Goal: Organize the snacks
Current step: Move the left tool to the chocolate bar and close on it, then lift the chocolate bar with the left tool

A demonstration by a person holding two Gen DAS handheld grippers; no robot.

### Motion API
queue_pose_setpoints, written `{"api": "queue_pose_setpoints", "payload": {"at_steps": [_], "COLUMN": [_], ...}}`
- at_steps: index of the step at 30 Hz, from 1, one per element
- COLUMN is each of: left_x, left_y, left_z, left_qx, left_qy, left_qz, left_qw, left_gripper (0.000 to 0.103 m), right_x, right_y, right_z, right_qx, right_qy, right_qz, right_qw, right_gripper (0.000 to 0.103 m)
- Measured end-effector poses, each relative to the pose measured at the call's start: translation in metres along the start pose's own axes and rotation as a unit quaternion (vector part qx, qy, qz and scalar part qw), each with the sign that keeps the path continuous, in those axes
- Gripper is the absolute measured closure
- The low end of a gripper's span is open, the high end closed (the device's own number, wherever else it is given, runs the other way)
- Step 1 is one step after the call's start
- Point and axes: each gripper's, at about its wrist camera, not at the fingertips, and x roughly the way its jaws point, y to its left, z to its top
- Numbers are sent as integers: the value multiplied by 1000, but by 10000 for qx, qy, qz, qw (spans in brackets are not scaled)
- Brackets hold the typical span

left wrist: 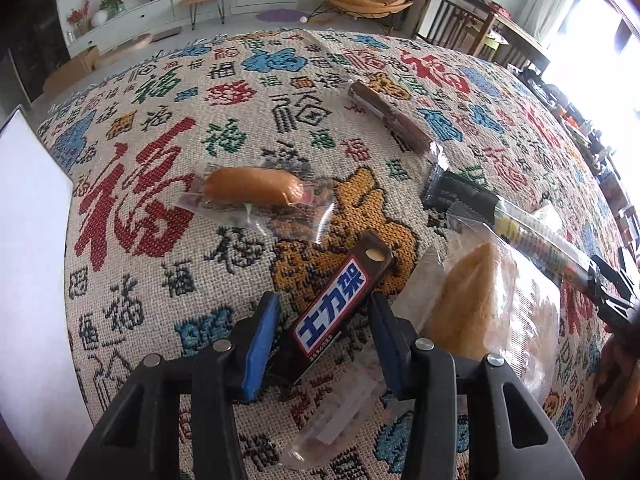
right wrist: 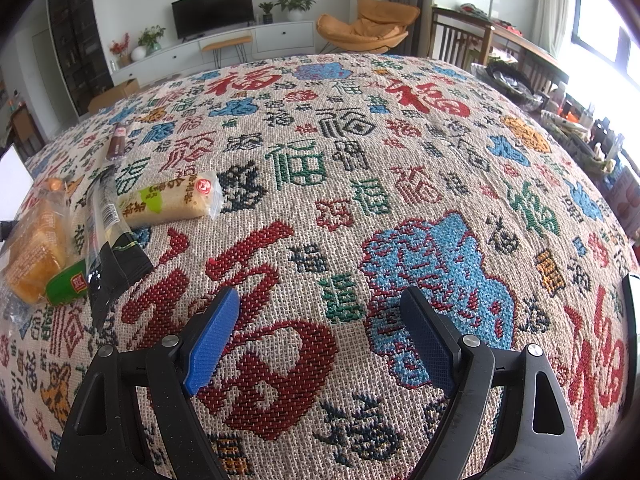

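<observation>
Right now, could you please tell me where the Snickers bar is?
In the left wrist view, the Snickers bar sits between the left gripper fingers, over the patterned tablecloth, left of the bagged bread.

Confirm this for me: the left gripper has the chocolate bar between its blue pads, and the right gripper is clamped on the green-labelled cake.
The second half is wrong. In the right wrist view the right gripper stands open over bare tablecloth; the green-labelled cake lies untouched, far to its left. The left wrist view shows the chocolate bar between the left gripper's blue pads.
</observation>
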Motion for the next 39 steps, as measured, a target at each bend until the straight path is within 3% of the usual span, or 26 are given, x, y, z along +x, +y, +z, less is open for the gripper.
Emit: {"api": "queue_pose_setpoints", "payload": {"at_steps": [4, 8, 9, 10, 12, 16, 20, 23, 29, 30, 32, 34, 35, 39], "left_x": [2, 5, 5, 4, 2, -11, -33, -49, -72, -71, -66, -66, -64, -57], "left_y": [-10, -22, -23, -22, -21, -8, 15, 22, 10, 8, 6, 2, 0, -10], "left_z": [0, -6, -6, -6, -8, -26, -63, -98, -151, -155, -158, -161, -162, -171], "left_qx": [263, 684, 661, 596, 467, -166, -1030, -1319, -1510, -1506, -1468, -1387, -1355, -966], "left_qy": [-4, -168, -209, -270, -384, -640, -779, -763, -818, -829, -801, -991, -1006, -1187], "left_qz": [-39, 450, 506, 539, 624, 743, 931, 1008, 780, 787, 804, 811, 966, 1361], "left_qw": [9996, 9965, 9963, 9964, 9962, 9950, 9872, 9832, 9820, 9820, 9826, 9820, 9809, 9788], "left_gripper": [58, 58, 65, 78, 86, 86, 86, 86, 86, 82, 60, 27, 22, 19], "right_x": [0, 0, 0, 0, 0, 0, 0, 0, 0, 0, 0, 0, 0, 0], "right_y": [1, 1, 1, 2, 0, 1, 0, 1, 1, 1, 2, 2, 1, 1], "right_z": [0, 0, 0, 0, 0, 0, 0, 0, 0, 0, 0, 0, 0, 0], "right_qx": [5, 3, 4, 6, 9, 6, 6, 6, 4, 4, 4, 6, 7, 5], "right_qy": [0, 0, 0, -1, -2, -2, -2, -2, -2, -2, -2, -3, -4, -4], "right_qz": [1, -1, 0, 1, 6, 2, 2, -1, -4, -4, -6, -3, -2, -4], "right_qw": [10000, 10000, 10000, 10000, 10000, 10000, 10000, 10000, 10000, 10000, 10000, 10000, 10000, 10000], "right_gripper": [18, 17, 17, 17, 17, 17, 17, 17, 17, 17, 17, 17, 17, 17]}}
